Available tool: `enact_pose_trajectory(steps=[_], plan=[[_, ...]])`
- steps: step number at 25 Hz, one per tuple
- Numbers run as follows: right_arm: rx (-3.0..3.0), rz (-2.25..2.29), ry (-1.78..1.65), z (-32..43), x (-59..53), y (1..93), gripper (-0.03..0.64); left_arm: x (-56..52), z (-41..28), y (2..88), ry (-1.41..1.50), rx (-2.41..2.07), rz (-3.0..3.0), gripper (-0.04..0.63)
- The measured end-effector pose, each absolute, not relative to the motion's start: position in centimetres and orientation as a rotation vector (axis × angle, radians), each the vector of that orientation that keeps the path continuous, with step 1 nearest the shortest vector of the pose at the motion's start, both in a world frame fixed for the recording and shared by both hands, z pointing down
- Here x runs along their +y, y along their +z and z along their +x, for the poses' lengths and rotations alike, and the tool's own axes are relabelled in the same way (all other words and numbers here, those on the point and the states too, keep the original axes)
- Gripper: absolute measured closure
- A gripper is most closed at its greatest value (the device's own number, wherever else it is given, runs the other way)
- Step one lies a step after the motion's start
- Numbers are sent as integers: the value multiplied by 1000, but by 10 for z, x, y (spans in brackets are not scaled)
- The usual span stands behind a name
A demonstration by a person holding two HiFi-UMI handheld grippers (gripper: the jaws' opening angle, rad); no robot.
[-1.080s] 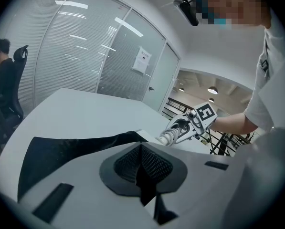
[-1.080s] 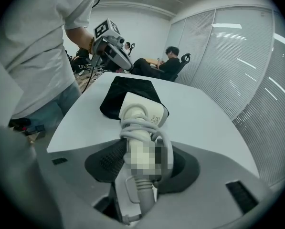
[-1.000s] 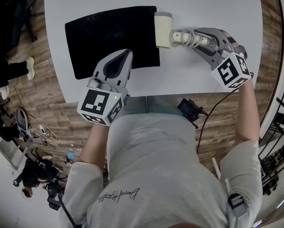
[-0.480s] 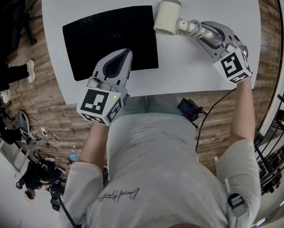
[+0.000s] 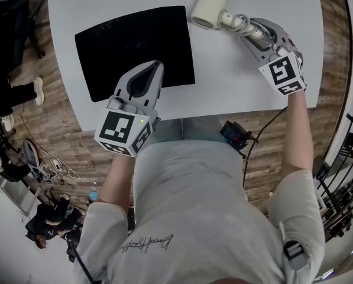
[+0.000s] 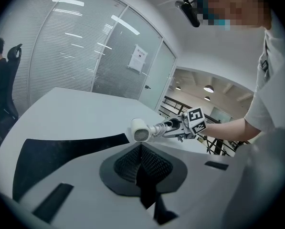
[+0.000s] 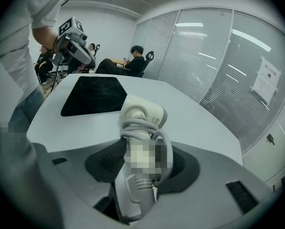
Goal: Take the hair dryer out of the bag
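The cream hair dryer (image 5: 209, 7), its cord wound round the handle, is held above the white table (image 5: 235, 81) at the far right, fully outside the bag. My right gripper (image 5: 247, 28) is shut on that handle, and its own view shows the dryer (image 7: 142, 113) standing up between the pads (image 7: 106, 163). The flat black bag (image 5: 129, 43) lies to the left. My left gripper (image 5: 154, 70) rests on the bag's near part, jaws shut with dark cloth (image 6: 144, 190) between them. From the left gripper view, the dryer (image 6: 141, 130) hangs beyond the bag's corner (image 6: 61, 151).
The table's near edge (image 5: 211, 116) runs just in front of the person's body, and wooden floor lies around it. A small black device (image 5: 235, 136) with a cable hangs at the waist. Seated people (image 7: 132, 61) and glass walls are beyond the table.
My right gripper has carried the dryer away from the bag's mouth, farther up the table, and the dryer has tilted. A gap has opened between dryer and bag. The left gripper has stayed put.
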State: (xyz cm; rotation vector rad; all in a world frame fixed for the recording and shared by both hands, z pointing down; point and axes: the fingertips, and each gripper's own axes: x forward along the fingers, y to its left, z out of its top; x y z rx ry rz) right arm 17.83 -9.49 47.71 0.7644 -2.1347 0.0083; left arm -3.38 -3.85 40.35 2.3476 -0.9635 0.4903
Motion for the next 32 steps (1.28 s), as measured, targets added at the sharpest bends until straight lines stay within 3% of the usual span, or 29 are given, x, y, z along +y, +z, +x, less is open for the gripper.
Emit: enact_pose_trajectory(steps=[32], plan=[[-2079,892,205,177,-94,520,397,-49,-27,412,499,-940,2342,583]])
